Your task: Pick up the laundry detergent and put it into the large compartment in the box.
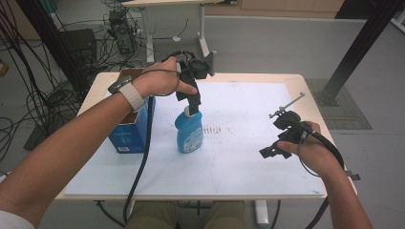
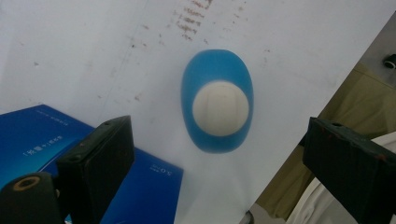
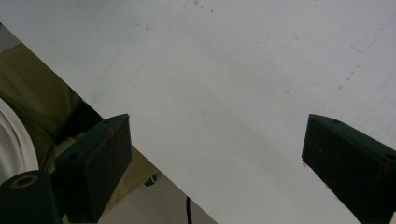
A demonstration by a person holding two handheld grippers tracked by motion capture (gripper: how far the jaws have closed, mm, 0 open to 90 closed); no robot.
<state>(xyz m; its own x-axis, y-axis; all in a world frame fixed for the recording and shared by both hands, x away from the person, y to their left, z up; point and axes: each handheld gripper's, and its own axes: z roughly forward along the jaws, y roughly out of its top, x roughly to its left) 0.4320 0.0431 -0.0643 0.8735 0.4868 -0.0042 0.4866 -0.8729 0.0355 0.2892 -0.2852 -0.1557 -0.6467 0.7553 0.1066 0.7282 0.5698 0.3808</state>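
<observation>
Black rubber-faced jaws of the left tongs (image 2: 219,154) stand wide apart and hold nothing, poised straight above the blue bottle (image 2: 217,100), whose white cap (image 2: 220,108) faces up between them in the left gripper view. That bottle stands upright on the white tabletop (image 1: 248,157), its long axis vertical and so in line with the downward-pointing tongs; from the high view the left tongs (image 1: 193,107) look right at the cap, though whether they touch it I cannot tell. A straight descent would, I judge, bring the jaws to either side of the cap or neck, and the left hand (image 1: 160,82) is plainly the nearer one. Just beside the bottle, on its left in the high view, sits a blue box (image 1: 129,136), close enough that the jaw on that side may brush it. Well to the bottle's right, the right tongs (image 1: 273,151) hang over bare tabletop, jaws likewise spread wide and empty.
</observation>
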